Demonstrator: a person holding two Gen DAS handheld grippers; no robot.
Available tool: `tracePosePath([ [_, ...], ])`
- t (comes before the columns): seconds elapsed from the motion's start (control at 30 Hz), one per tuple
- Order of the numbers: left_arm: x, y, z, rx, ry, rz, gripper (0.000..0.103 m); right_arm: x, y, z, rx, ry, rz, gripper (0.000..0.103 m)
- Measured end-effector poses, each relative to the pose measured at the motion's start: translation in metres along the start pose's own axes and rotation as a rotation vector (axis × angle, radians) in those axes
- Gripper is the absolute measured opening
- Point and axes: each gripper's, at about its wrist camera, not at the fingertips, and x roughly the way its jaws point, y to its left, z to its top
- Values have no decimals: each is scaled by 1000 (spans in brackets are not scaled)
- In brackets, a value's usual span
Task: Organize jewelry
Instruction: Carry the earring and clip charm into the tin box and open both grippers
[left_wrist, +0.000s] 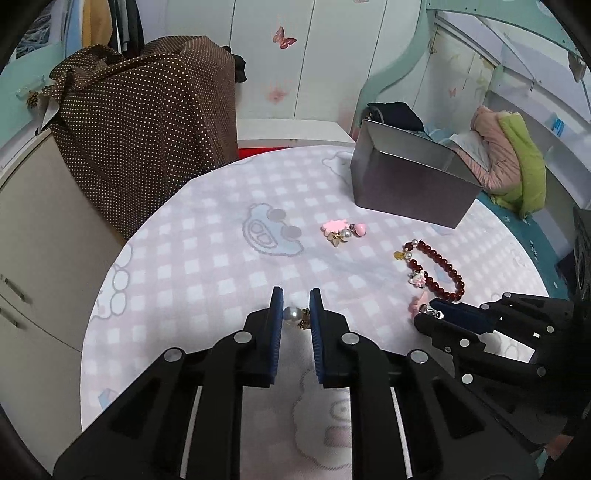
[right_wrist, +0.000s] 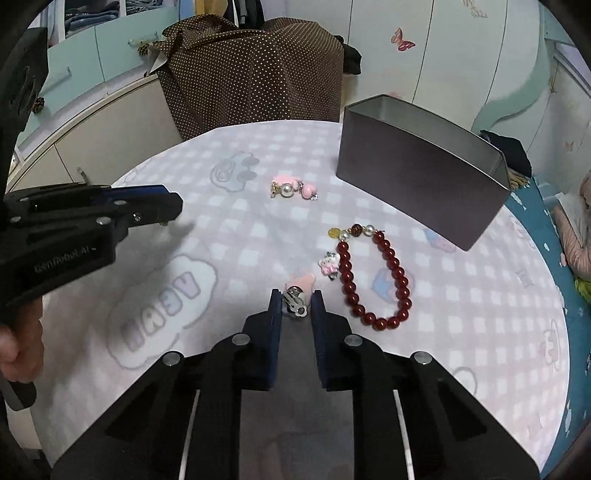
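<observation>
The pearl earring (left_wrist: 294, 315) sits pinched between the blue pads of your left gripper (left_wrist: 296, 301), its white bead against the left pad and a small gold fitting against the right one. It hangs just over the pink-and-white checked tablecloth (left_wrist: 207, 266) near the table's near edge.

Your right gripper (right_wrist: 295, 301) has its pads pressed onto the silver clip of a pink earring (right_wrist: 298, 291); the pink part pokes out ahead of the fingertips, low over the cloth. In the left wrist view that same gripper (left_wrist: 430, 309) comes in from the right, nearly shut around the pink piece (left_wrist: 419, 302).

Just beside the right gripper lies the dark red bead bracelet (right_wrist: 376, 280), looped flat on the cloth, with two pearls, a gold disc and a small white cat charm (right_wrist: 328, 263) at its end. Farther back, apart from it, is a little cluster of pink and pearl earrings (right_wrist: 293, 187).

Behind the bracelet stands an open grey metal tin (right_wrist: 417, 177), upright near the far edge of the table. What is inside it you cannot tell from either view.

Beyond the table a brown polka-dot cloth (left_wrist: 147, 122) is draped over something bulky, and your hand (right_wrist: 18, 343) shows at the left edge of the right wrist view.
</observation>
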Motion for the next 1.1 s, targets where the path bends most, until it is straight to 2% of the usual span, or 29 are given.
tracePosePath([
  [0.3,-13,-1,4,-2,-24,-2,15,-32,-28,1,103,-38,71,14],
  [0.57,-32,-14,23,18,-67,-18,15,-70,-40,19,125,-113,112,14],
  [0.67,-42,-22,41,41,-102,-24,15,-89,-49,37,116,-166,109,14],
  [0.9,-59,-49,105,94,-201,-48,15,-117,-83,89,82,-270,32,14],
  [1.1,-41,-68,154,110,-194,-129,15,-110,-111,121,98,-275,26,14],
])
